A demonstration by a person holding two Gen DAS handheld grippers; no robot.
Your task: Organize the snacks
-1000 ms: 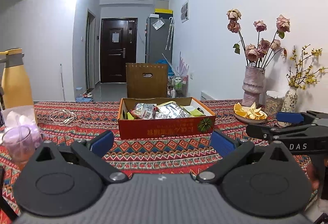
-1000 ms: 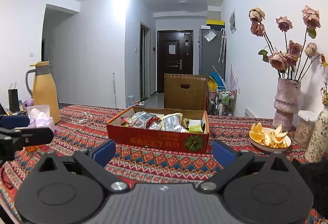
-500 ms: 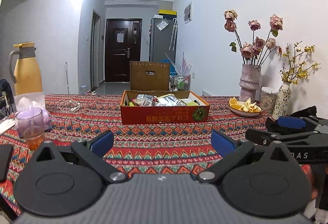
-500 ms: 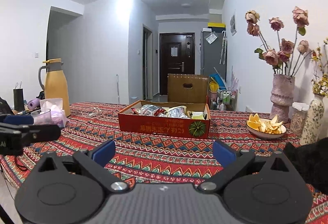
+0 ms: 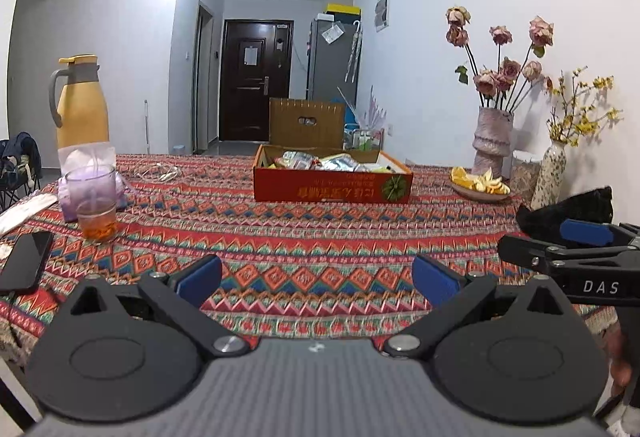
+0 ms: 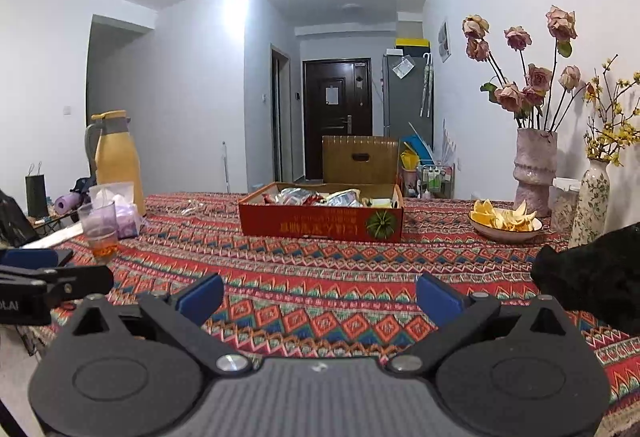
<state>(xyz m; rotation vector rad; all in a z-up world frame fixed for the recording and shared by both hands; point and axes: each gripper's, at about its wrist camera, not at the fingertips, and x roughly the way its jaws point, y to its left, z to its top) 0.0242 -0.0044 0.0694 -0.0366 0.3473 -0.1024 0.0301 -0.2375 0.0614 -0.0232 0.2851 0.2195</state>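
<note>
Red cardboard box (image 5: 332, 185) is sitting mid-table with the snack packets (image 6: 320, 197) already lying inside, while the left gripper (image 5: 317, 275) and right gripper (image 6: 320, 295), both spread and empty, are hovering well apart from it, suggesting little is left.

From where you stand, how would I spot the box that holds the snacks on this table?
Look at the patterned tablecloth and follow it towards the dark door at the far end. Near the middle of the table sits a low, open red cardboard box full of shiny snack packets. Unlike the bowl of orange peels to its right, it is rectangular, with upside-down gold lettering and a green fruit picture on its front.
</note>
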